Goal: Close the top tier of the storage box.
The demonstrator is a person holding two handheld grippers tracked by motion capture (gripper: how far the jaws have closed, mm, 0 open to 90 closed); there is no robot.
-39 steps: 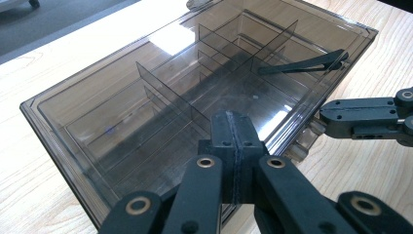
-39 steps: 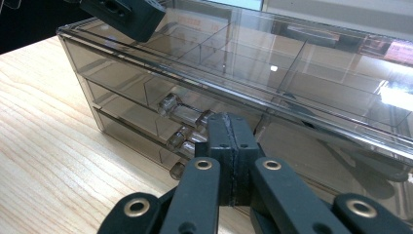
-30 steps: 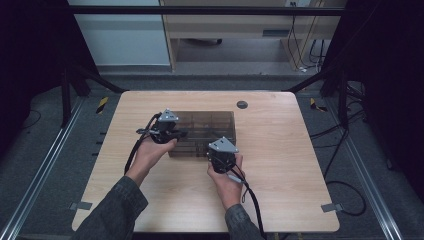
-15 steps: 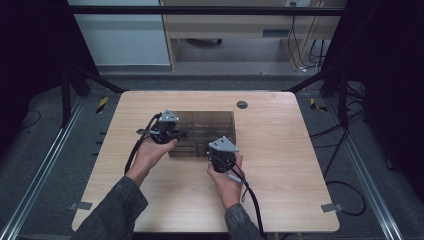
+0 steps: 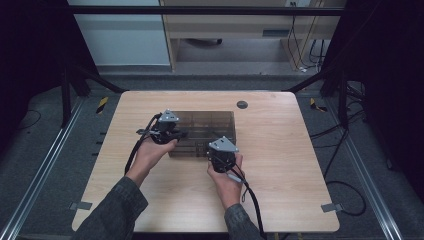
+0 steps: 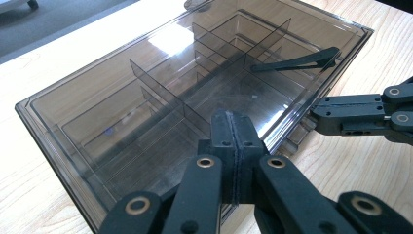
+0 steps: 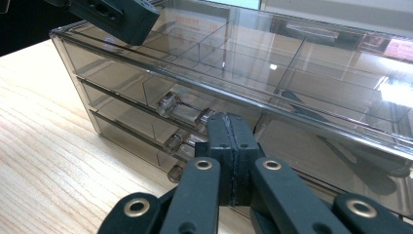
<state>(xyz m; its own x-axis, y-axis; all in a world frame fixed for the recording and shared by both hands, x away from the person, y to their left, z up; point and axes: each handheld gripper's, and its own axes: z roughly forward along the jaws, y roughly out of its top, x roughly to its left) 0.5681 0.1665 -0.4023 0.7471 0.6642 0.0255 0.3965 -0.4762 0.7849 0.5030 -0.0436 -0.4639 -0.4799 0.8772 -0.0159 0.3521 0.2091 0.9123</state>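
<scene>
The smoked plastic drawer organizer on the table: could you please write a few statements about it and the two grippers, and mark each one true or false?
1. The drawer organizer stands on a wooden table. True.
2. The left gripper has its jaws wide open. False: they are closed together, its tip over the organizer's clear top.
3. The right gripper is at the organizer's front face, close to the clear drawer handles. True.
4. The right gripper holds a drawer handle between its jaws. False: the jaws are shut on each other, with nothing between them.
5. The organizer's compartments are full of small parts. False: the compartments visible through the top look empty.
</scene>
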